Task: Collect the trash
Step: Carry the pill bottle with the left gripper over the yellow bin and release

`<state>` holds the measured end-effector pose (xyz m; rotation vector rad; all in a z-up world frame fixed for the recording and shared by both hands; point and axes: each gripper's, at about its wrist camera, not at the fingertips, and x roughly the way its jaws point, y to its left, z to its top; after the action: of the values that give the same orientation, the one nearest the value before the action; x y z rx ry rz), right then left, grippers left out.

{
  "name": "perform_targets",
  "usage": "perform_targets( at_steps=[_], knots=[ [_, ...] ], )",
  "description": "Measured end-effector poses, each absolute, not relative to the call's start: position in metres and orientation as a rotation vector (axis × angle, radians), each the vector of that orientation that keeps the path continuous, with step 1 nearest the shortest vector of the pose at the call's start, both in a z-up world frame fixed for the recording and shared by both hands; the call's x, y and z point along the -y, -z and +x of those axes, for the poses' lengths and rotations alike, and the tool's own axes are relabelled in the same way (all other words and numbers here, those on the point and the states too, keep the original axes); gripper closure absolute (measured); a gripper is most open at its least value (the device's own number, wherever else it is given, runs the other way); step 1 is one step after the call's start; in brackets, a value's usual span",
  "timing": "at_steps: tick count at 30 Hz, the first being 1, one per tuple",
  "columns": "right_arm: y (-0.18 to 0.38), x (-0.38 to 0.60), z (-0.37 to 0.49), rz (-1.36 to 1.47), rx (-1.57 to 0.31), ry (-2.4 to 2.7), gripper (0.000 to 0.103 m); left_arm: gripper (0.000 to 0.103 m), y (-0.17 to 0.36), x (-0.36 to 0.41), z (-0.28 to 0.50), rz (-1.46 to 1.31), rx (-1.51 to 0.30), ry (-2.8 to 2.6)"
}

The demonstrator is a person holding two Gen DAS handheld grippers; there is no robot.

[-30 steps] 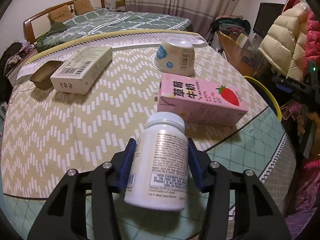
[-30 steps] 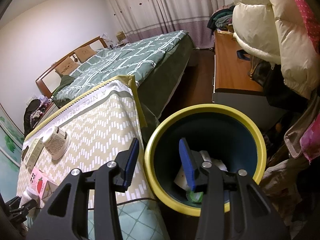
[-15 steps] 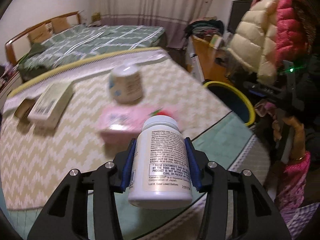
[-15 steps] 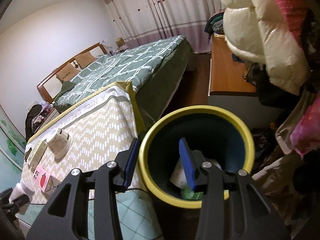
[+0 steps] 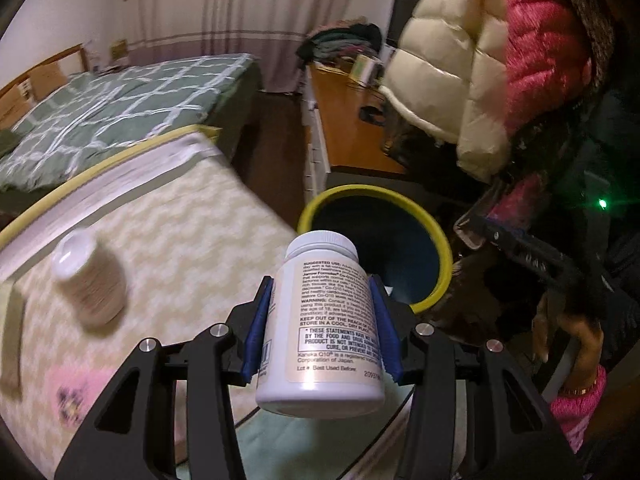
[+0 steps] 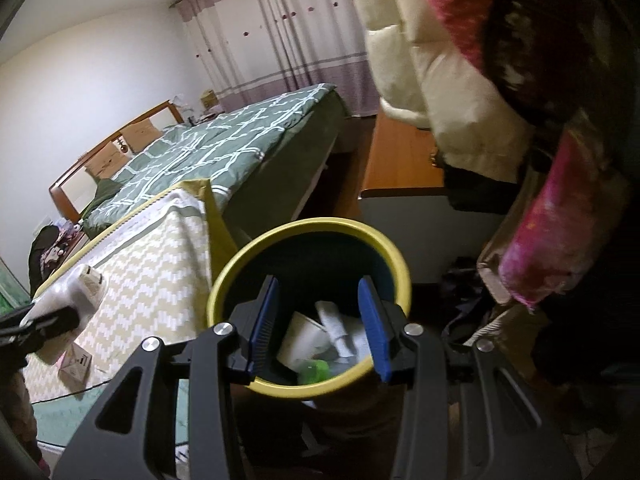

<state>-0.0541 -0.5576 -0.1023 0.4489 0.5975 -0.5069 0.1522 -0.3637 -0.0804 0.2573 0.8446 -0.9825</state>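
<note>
Item: white pill bottle (image 5: 322, 322), rigid, slick, probably light; my left gripper (image 5: 323, 332) clamps its label mid-body; right gripper (image 6: 319, 330) empty, jaws apart.

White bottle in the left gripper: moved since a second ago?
Yes. The white bottle, clamped in the left gripper, has left the table and swung toward the yellow-rimmed bin.
</note>
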Motion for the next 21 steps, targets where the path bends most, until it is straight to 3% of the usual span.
perform_targets(
  at_steps=[11, 15, 17, 18, 21],
  knots=[
    [0.113, 0.588, -0.083, 0.485, -0.587, 0.549, 0.063, 0.056, 0.103, 0.471, 0.154, 0.325, -0.882, 1.018],
    [0.115, 0.593, -0.088, 0.497, -0.581, 0.563, 0.057, 0.056, 0.111, 0.498, 0.154, 0.348, -0.897, 1.017],
    [0.117, 0.595, -0.089, 0.505, -0.580, 0.568, 0.057, 0.040, 0.114, 0.508, 0.158, 0.344, -0.903, 0.998],
    [0.118, 0.596, -0.089, 0.509, -0.580, 0.569, 0.057, 0.018, 0.112, 0.509, 0.159, 0.330, -0.894, 0.983],
    [0.118, 0.592, -0.087, 0.509, -0.584, 0.564, 0.056, 0.014, 0.099, 0.500, 0.160, 0.284, -0.849, 0.970]
  ],
)
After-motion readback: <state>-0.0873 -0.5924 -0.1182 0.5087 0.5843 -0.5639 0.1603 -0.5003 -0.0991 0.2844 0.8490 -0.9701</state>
